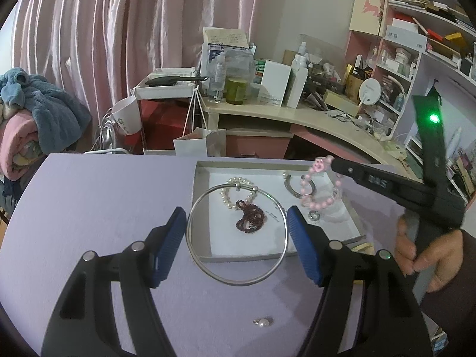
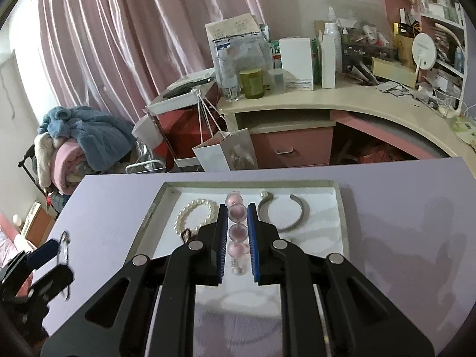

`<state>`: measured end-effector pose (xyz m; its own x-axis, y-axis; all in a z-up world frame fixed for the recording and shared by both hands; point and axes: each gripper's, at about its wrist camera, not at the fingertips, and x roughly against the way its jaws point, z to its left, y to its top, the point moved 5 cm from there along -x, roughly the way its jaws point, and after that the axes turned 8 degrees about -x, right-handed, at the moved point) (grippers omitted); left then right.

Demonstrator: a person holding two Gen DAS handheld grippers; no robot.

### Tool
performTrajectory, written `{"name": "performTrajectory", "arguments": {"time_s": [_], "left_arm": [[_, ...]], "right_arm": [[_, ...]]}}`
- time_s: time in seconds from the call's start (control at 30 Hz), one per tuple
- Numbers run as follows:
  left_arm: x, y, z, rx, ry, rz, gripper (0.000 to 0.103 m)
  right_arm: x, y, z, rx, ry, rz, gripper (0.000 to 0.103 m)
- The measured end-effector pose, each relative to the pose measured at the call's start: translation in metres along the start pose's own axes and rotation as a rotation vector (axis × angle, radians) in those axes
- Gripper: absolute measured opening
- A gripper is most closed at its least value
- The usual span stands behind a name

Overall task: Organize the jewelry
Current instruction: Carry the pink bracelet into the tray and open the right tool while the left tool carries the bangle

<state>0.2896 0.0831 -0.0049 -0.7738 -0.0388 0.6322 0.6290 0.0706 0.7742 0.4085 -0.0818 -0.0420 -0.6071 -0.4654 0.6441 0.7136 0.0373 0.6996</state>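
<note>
My left gripper (image 1: 236, 232) is shut on a thin silver bangle (image 1: 238, 282), held across its width above the near edge of the shallow grey tray (image 1: 205, 163). My right gripper (image 2: 236, 238) is shut on a pink bead bracelet (image 2: 236, 235) and holds it above the tray (image 2: 336, 184); in the left wrist view the bracelet (image 1: 319, 202) hangs from the right gripper's tip (image 1: 334, 165). In the tray lie a white pearl bracelet (image 1: 229, 202), dark red beads (image 1: 251, 215), a silver cuff (image 2: 282, 214) and a small ring (image 1: 314, 215).
A loose pearl earring (image 1: 263, 322) lies on the lilac table (image 1: 104, 208) in front of the tray. Behind the table are a cluttered desk (image 2: 327, 101), a white paper bag (image 2: 226, 151), pink curtains and a pile of blankets (image 2: 83, 142).
</note>
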Motion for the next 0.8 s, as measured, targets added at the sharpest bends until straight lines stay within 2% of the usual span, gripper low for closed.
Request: {"name": "performTrajectory", "arguments": {"time_s": [0.1,0.13,0.17,0.23,0.57,0.8], "left_arm": [[-0.004,0.001,0.005,0.005,0.002,0.005,0.069],[-0.006,0.001,0.006,0.007,0.003,0.006,0.069],[-0.007,0.001,0.006,0.008,0.003,0.008,0.069],[-0.012,0.001,0.008,0.013,0.003,0.015,0.069],[-0.044,0.005,-0.004,-0.005,-0.038,0.057,0.069],[-0.081,0.020,-0.024,-0.017,-0.084,0.074,0.069]], "right_arm": [[-0.014,-0.001,-0.003,0.026,-0.048,0.032,0.015],[-0.015,-0.001,-0.003,0.025,-0.051,0.039,0.019],[-0.013,-0.004,-0.005,0.019,-0.048,0.040,0.033],[-0.006,-0.007,-0.009,0.013,-0.060,0.016,0.052],[0.008,-0.026,-0.027,0.061,-0.156,0.011,0.052],[0.013,-0.030,-0.044,0.044,-0.207,-0.005,0.060]]}}
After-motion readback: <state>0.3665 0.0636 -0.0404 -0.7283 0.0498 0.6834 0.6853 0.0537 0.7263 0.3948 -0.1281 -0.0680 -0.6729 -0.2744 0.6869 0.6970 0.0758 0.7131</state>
